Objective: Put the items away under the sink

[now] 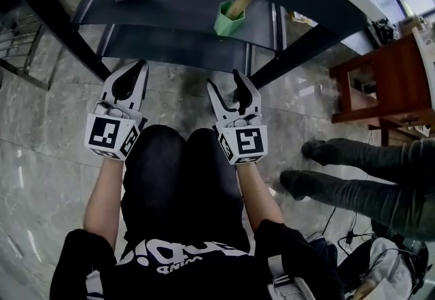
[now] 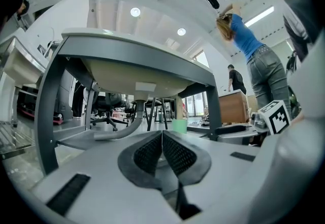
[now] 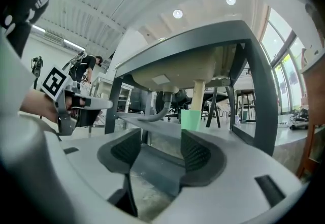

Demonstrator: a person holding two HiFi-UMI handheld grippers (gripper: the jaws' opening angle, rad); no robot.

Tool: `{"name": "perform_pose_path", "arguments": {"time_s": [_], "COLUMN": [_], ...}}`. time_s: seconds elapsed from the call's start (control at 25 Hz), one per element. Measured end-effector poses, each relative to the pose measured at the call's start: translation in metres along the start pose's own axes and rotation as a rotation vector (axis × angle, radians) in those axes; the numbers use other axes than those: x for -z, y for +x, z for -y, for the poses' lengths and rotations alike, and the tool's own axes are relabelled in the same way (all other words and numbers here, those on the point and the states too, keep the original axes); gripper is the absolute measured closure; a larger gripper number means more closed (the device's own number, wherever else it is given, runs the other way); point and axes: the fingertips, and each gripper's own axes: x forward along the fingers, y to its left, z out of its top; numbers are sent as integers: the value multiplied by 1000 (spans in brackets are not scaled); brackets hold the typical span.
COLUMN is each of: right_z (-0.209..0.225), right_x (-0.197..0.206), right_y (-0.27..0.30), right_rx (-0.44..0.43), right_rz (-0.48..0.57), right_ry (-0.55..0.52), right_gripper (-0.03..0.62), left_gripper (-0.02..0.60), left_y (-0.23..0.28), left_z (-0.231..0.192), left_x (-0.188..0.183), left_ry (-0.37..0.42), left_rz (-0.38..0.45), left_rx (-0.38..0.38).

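Note:
A green cup (image 1: pixel 228 20) with a wooden stick in it stands on the grey shelf (image 1: pixel 183 13) under the sink; it also shows as the cup (image 3: pixel 190 120) in the right gripper view and the cup (image 2: pixel 179 126) in the left gripper view. My left gripper (image 1: pixel 134 69) is held low in front of the shelf, jaws closed together on nothing. My right gripper (image 1: pixel 235 82) is beside it, jaws apart and empty. The sink basin (image 2: pixel 137 73) hangs above the shelf with a grey drain hose (image 2: pixel 122 130).
Dark metal frame legs (image 1: pixel 64 37) flank the shelf on both sides. A wooden cabinet (image 1: pixel 380 81) stands at the right. Another person's legs and shoes (image 1: pixel 340 176) lie on the marble floor at the right. My own knees are just below the grippers.

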Motion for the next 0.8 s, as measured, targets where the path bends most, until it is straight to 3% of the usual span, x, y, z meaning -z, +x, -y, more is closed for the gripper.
{"name": "perform_pose_path", "arguments": {"time_s": [0.04,0.16,0.28,0.52,0.8], "right_z": [0,-1,-7,-28,-36], "right_x": [0,2,0,-32,-160], "right_y": [-2,-7,-11,-9,-14], "right_rx": [2,6,-10,-112,-200], "right_rz": [5,15,37,66,30], "right_ry": [4,-3,-27,-34,13], "right_gripper": [378,446,571,576,576], "left_gripper": [560,560,560,560,560], "left_y": [0,-1,-4,-1,-23], "left_z": [1,2,4,8,-2], "left_x": [1,6,13,-8,-112], "left_ry": [0,-1,-6,-22,-88], "left_rz": [-2,-11,-17,-14,-52], "left_rx": [-1,-4,-3,67,76]}}
